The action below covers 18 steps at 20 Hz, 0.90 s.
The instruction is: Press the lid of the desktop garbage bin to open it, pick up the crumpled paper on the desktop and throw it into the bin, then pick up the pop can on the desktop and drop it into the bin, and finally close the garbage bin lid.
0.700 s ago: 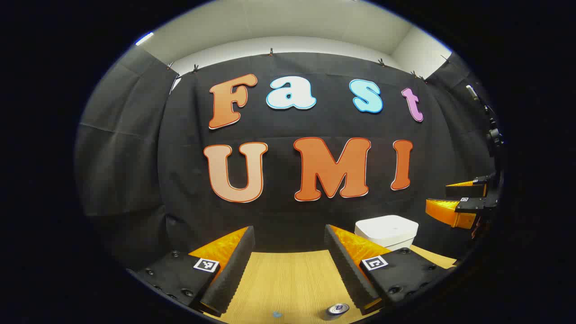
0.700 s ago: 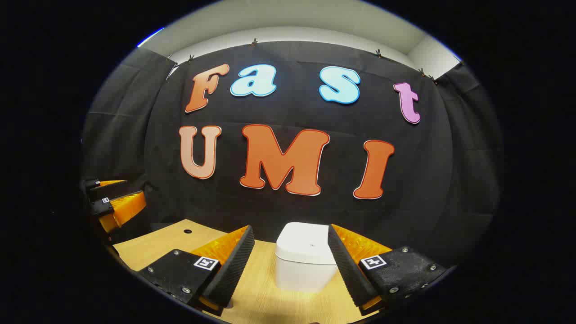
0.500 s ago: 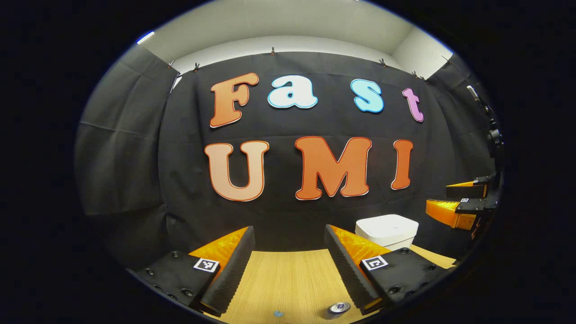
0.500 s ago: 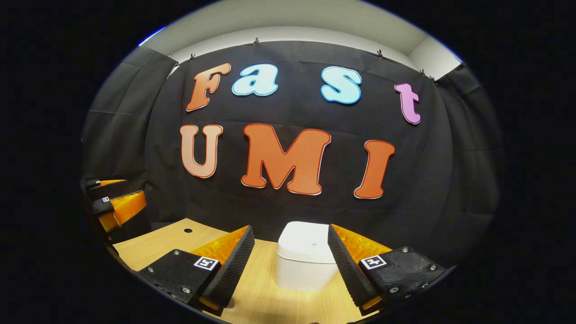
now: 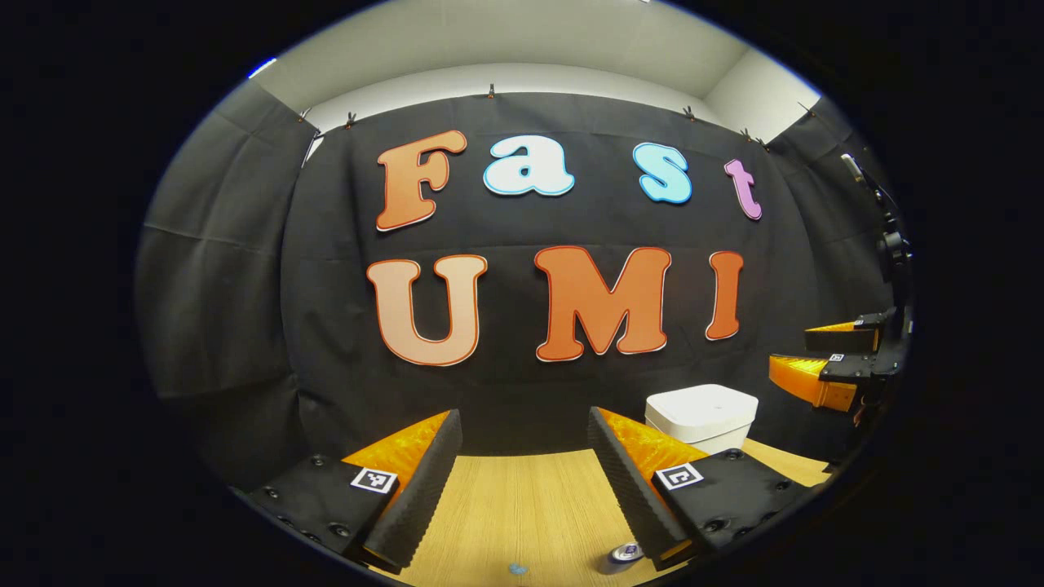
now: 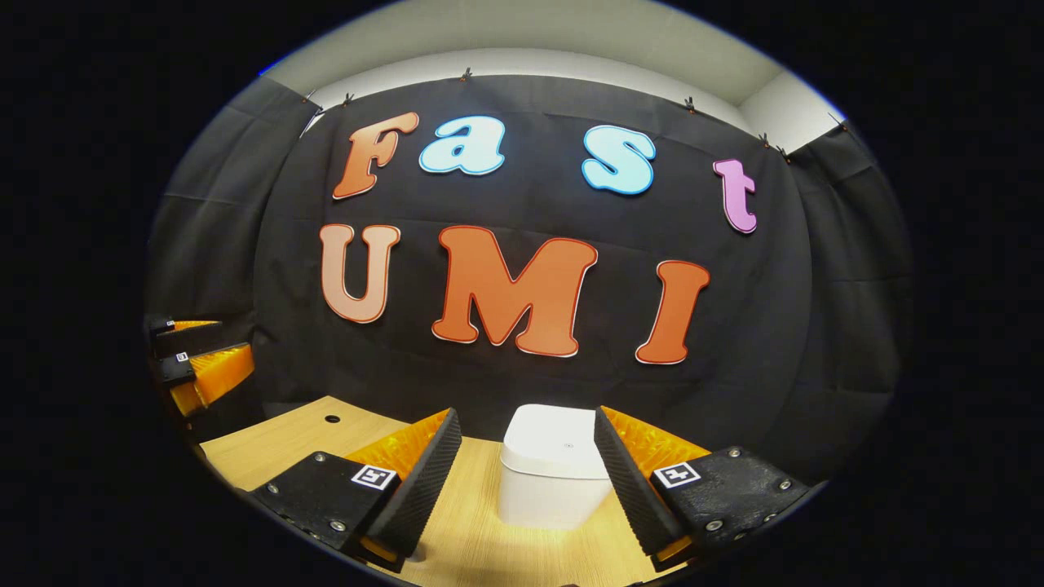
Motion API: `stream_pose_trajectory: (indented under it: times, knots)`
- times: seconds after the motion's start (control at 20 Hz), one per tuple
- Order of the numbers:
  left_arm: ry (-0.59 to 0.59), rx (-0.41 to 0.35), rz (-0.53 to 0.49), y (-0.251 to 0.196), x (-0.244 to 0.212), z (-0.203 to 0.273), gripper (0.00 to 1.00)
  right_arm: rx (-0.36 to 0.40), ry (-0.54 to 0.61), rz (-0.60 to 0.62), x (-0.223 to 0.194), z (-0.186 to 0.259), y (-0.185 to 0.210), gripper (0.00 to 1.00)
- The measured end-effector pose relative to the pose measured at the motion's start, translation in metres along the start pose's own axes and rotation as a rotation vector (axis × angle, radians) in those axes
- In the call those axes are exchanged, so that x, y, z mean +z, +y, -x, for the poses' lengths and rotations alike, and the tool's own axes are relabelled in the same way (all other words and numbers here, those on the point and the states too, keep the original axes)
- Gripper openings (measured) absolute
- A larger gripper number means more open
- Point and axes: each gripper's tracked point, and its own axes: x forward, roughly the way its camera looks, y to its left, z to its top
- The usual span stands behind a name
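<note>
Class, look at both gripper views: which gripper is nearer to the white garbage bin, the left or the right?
Right. The right gripper faces the garbage bin head-on, framing it between open fingers. The left gripper is farther off; from there the bin sits ahead and to its right.

This is a staged recording booth set up indoors, not a lived-in room. Black cloth (image 5: 245, 269) hangs as the far wall and wraps round both sides, pinned along its top edge by small clips (image 5: 491, 92). Above the cloth a plain pale wall and ceiling (image 5: 522, 49) show, as of a lab or office. A light wooden bench (image 6: 310, 436) with a small round hole near its far left stands against the cloth. At the right edge of the left gripper view, a dark stand with rigging (image 5: 889, 244) rises beside the cloth.
</note>
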Motion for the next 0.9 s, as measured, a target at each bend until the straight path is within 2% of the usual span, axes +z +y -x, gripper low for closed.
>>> stream_pose_trajectory:
  times: [0.15,0.35,0.45,0.65,0.75,0.85,0.9]
  knots:
    - [0.001,-0.019,0.005,0.004,-0.001,0.001,1.0,-0.025,-0.004,0.012,0.006,-0.003,-0.003,0.94]
    - [0.015,-0.033,0.01,0.008,-0.006,0.003,0.99,-0.033,-0.017,0.012,0.017,-0.008,-0.005,0.81]
    - [0.016,-0.029,0.006,0.01,-0.008,0.003,1.0,-0.024,-0.026,0.008,0.022,-0.014,-0.006,0.69]
    - [0.028,0.027,0.005,0.015,-0.012,-0.001,1.0,0.008,-0.034,-0.005,0.022,-0.033,-0.008,0.53]
    - [0.029,0.055,-0.001,0.015,-0.01,-0.002,1.0,0.017,-0.014,-0.026,0.014,-0.047,-0.012,0.38]
    - [0.026,0.084,-0.01,0.016,-0.01,-0.004,1.0,0.028,0.006,-0.051,0.007,-0.059,-0.019,0.28]
    - [0.025,0.098,-0.015,0.016,-0.01,-0.006,0.99,0.037,0.012,-0.06,0.003,-0.067,-0.02,0.2]
